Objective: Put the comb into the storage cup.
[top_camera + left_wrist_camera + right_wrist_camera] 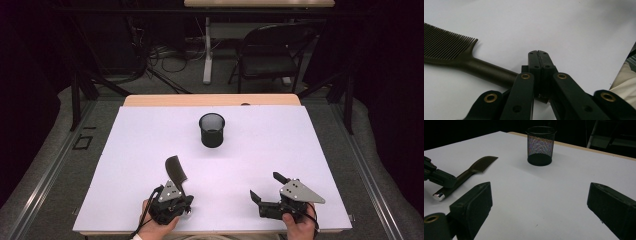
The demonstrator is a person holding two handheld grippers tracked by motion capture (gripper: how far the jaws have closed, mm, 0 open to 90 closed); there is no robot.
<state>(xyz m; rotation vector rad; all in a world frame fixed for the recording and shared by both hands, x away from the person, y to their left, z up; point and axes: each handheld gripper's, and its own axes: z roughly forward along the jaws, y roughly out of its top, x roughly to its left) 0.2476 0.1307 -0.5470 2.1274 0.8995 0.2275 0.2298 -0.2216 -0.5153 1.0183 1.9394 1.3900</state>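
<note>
1. Dark surroundings frame a white table (pixel 280 150) in the high view, with a black folding chair (pixel 272 50) and loose cables on the floor in the upper part of the frame.
2. At centre, slightly above the middle of the white surface, a black mesh cup (pixel 212 129) stands upright, well apart from both grippers.
3. Lower left of centre, a dark comb (pixel 176 170) lies flat, its toothed head towards the upper left and its handle running down towards the left gripper (pixel 176 192).
4. In the left gripper view the jaws are pressed together with no gap. The comb's handle passes just beside and under the linkage on the left of the frame. Whether the tips actually pinch the handle cannot be told.
5. In the right gripper view the left gripper's dark linkage sits over the comb's handle near its shiny end cap.
6. At lower right of the high view the right gripper (pixel 267 187) rests in a hand, its jaws spread wide with nothing between them, apart from the comb and the cup.
</note>
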